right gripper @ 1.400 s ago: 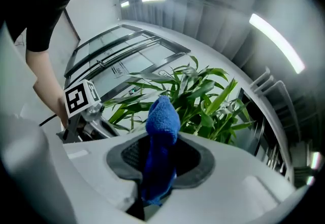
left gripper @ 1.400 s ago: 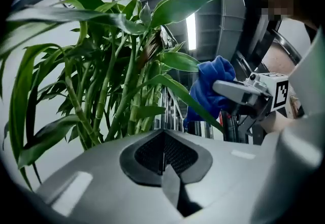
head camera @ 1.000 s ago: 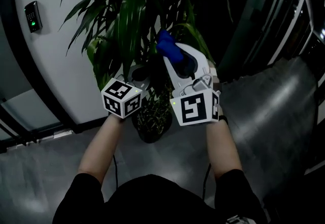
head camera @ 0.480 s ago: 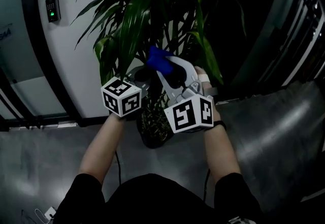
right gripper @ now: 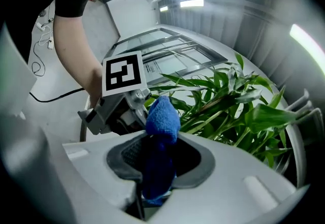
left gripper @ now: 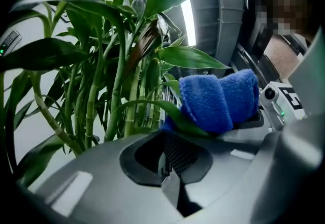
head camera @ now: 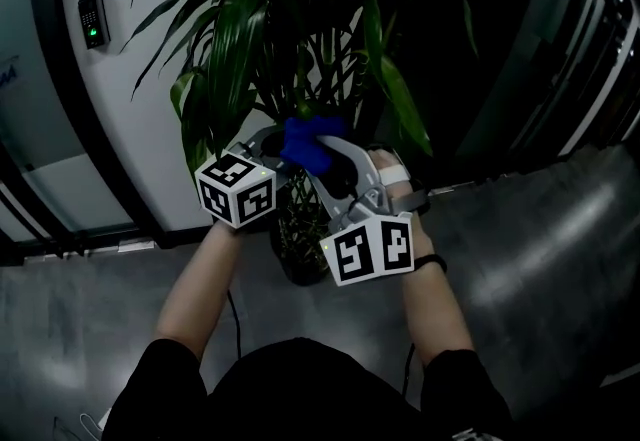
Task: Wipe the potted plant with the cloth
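The potted plant (head camera: 290, 19) has long green leaves and thin cane stems (left gripper: 122, 96); its dark pot (head camera: 300, 259) stands on the floor below my hands. My right gripper (head camera: 322, 157) is shut on a blue cloth (head camera: 311, 141), whose folded end sticks out past the jaws (right gripper: 162, 116). That cloth (left gripper: 218, 98) presses on a curved leaf (left gripper: 152, 106) that lies over the tip of my left gripper (left gripper: 170, 159). The left gripper (head camera: 264, 143) sits just left of the cloth, jaws together with nothing seen between them.
A white curved wall (head camera: 120, 109) with a card reader (head camera: 92, 19) stands behind the plant. Dark frames and railings (head camera: 590, 49) lie to the right. The floor (head camera: 540, 249) is grey and glossy. A blurred person (left gripper: 289, 25) shows in the left gripper view.
The right gripper has carried the blue cloth down and left, closer to the left gripper's tip. The left gripper has stayed about where it was.
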Available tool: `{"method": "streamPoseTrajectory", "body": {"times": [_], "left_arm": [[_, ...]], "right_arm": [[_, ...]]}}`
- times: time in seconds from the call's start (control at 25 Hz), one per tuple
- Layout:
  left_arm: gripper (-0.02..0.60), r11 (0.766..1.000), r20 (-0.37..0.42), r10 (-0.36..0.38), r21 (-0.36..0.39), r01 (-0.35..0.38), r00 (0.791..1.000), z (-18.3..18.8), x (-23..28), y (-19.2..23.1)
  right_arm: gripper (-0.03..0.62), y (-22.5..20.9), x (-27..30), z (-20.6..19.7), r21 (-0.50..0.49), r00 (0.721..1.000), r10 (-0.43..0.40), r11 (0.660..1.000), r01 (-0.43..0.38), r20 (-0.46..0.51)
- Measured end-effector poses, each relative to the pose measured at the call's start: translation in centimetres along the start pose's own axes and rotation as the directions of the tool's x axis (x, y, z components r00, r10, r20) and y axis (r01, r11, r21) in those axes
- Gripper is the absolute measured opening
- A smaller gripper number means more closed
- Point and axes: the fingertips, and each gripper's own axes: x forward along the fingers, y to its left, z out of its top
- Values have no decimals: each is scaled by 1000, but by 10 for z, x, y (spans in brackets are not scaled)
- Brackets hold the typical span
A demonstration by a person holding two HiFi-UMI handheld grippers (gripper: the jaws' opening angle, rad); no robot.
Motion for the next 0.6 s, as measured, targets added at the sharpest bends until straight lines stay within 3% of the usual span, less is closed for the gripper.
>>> {"method": "streamPoseTrajectory", "body": {"times": [0.4,0.6], "left_arm": [[6,995,39,3,-96,0,999,-9,1,7],[6,995,38,28,-98,-25,999,-15,0,11]], "right_arm": [[109,28,-13,-14,110,1000,16,994,-17,5],[109,49,-14,-22,120,999,46,992,-43,-23]]}}
